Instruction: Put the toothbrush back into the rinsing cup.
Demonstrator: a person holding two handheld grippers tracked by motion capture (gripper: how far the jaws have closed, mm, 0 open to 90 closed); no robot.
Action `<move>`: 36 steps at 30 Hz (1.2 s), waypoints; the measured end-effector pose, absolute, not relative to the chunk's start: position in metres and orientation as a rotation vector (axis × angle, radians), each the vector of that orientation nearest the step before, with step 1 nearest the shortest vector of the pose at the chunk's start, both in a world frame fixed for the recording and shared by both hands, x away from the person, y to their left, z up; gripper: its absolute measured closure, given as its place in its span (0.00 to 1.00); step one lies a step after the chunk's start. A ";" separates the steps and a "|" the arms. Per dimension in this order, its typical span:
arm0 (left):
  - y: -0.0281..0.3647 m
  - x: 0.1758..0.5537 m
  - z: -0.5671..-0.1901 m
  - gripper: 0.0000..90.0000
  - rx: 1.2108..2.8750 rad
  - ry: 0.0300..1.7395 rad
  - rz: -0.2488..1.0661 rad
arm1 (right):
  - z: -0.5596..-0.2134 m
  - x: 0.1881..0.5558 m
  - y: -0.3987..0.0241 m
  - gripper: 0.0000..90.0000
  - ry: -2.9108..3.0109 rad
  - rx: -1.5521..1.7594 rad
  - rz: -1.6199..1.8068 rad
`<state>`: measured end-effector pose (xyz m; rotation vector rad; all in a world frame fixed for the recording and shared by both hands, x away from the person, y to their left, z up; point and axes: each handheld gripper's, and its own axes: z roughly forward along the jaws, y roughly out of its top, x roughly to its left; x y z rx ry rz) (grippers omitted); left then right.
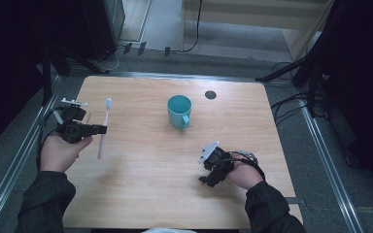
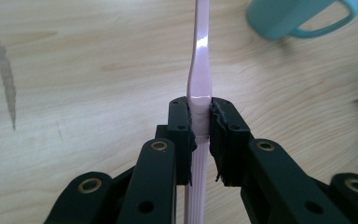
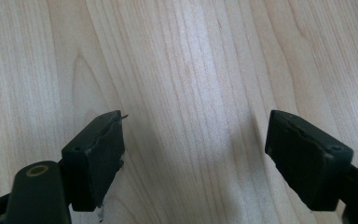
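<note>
While you hold the toothbrush (image 1: pixel 103 130) above the tabletop (image 1: pixel 141 165), well left of the cup (image 1: pixel 179 111), nothing is in the cup yet. Your left claw (image 2: pixel 200 126) is clamped on its handle. Your right claw (image 3: pixel 193 154) gapes wide, empty.

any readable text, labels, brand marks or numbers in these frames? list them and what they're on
None readable in any of the three views.
Pink toothbrush in the left hand-held gripper: handle plain, no visible brand.
Teal mug: plain, no print visible.
Right hand-held gripper: jaws black, unmarked.
Wooden table: wood grain and a dark round spot, no lettering.
</note>
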<state>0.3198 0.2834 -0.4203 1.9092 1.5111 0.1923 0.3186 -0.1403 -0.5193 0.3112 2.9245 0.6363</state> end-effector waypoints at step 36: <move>0.209 0.332 -0.378 0.87 1.831 1.206 0.305 | -0.518 0.319 -0.142 0.22 2.917 0.321 0.650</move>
